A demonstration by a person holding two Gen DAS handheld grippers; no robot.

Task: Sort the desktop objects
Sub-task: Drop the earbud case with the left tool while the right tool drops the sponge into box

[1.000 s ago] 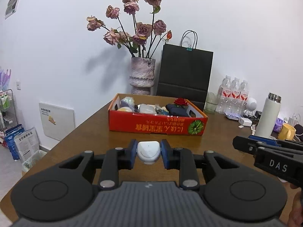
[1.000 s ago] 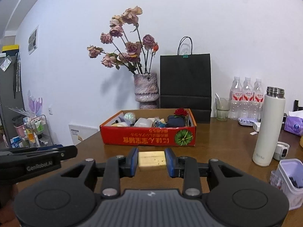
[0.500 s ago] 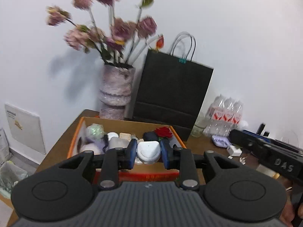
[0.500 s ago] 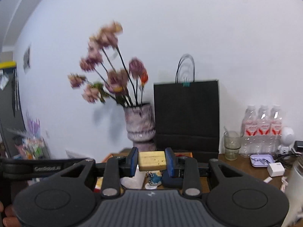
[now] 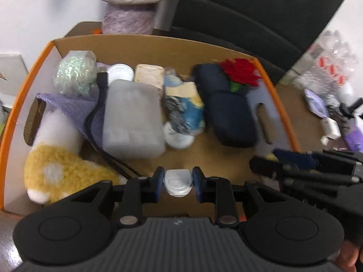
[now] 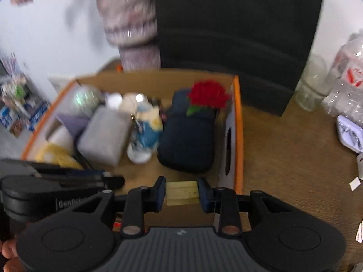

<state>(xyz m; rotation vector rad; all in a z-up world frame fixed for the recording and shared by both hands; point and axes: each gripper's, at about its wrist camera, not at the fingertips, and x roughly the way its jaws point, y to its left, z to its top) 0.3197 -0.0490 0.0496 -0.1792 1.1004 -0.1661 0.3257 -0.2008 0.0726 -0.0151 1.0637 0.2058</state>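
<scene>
Over the box's near edge | left gripper (image 5: 178, 182) clenched on white case (image 5: 178, 182) | right gripper (image 6: 181, 193) clamped yellow block (image 6: 181, 192) near right wall | orange box (image 5: 145, 45) below held grey pouch (image 5: 131, 120), navy case (image 5: 231, 120) | vase (image 5: 132, 2) stood beyond far edge.

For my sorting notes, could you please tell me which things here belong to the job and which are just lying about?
Job:
left claw
small white plastic case
right claw
yellow rectangular block
orange cardboard box

Lying about:
black paper bag
clear water bottles
</scene>
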